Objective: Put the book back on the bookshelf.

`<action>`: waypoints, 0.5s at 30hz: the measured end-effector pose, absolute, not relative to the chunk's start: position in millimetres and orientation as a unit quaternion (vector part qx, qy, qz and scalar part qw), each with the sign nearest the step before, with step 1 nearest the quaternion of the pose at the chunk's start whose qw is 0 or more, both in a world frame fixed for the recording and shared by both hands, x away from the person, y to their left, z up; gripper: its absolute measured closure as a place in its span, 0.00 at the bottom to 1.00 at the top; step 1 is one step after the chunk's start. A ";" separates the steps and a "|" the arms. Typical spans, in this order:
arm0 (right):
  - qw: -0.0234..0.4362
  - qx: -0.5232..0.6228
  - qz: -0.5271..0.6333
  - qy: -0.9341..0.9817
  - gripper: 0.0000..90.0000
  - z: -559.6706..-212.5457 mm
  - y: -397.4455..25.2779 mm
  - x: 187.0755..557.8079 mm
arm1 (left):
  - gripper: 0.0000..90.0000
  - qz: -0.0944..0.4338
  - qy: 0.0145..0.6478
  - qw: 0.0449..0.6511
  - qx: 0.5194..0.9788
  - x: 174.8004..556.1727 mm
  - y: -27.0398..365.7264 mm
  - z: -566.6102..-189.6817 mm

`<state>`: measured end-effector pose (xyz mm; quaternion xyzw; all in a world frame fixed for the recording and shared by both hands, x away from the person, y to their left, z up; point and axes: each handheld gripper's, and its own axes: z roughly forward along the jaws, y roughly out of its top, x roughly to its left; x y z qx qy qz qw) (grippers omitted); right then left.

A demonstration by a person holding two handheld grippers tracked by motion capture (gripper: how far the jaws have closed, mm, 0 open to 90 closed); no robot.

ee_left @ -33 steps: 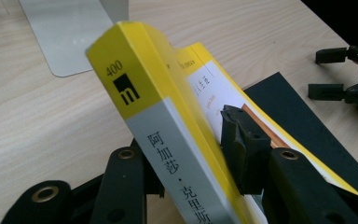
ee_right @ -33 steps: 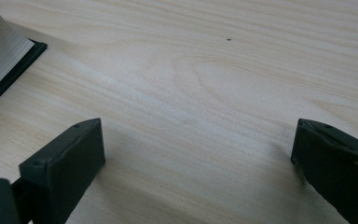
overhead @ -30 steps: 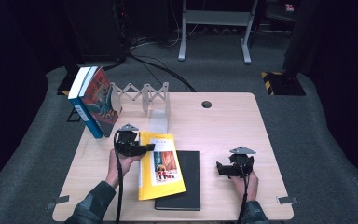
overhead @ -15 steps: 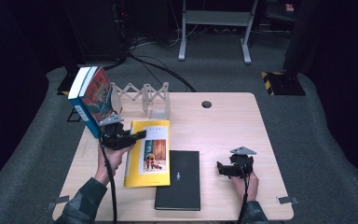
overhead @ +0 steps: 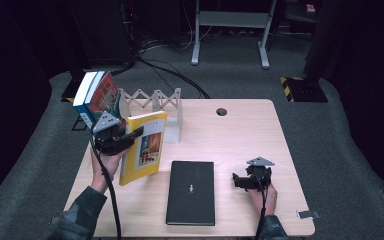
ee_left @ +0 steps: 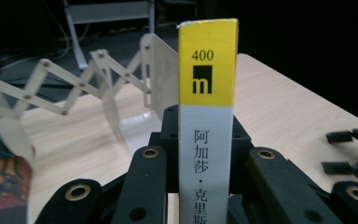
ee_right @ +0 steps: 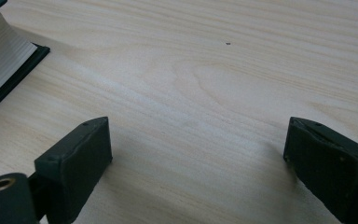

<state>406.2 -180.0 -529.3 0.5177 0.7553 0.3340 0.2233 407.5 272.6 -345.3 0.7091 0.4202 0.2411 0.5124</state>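
The left gripper [overhead: 122, 141] has its fingers [ee_left: 144, 186] clamped on the spine of a yellow book [overhead: 144, 147], which it holds lifted off the wooden table [overhead: 240, 135] and tilted, its front cover facing the camera in the high view. In the left gripper view the spine [ee_left: 207, 116] stands upright between the two fingers, yellow at the top with "400" and a black square mark, white below with printed Chinese characters. Just behind the book stands a white accordion-style book rack [overhead: 152, 102], and a group of colourful books [overhead: 97, 97] leans at its left end, close to the left gripper. A black book [overhead: 191, 192] lies flat on the table, just right of the lifted yellow one. The right gripper [overhead: 250, 180] rests low over the table to the right of the black book, its fingers [ee_right: 74, 163] spread wide apart with bare wood between them; the black book's corner [ee_right: 4, 65] shows at the upper left of the right gripper view.
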 end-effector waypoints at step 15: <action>0.223 0.517 0.335 0.755 0.08 -529.2 -180.0 406.1 | 0.84 0.328 0.469 0.511 0.641 432.8 291.4 -353.6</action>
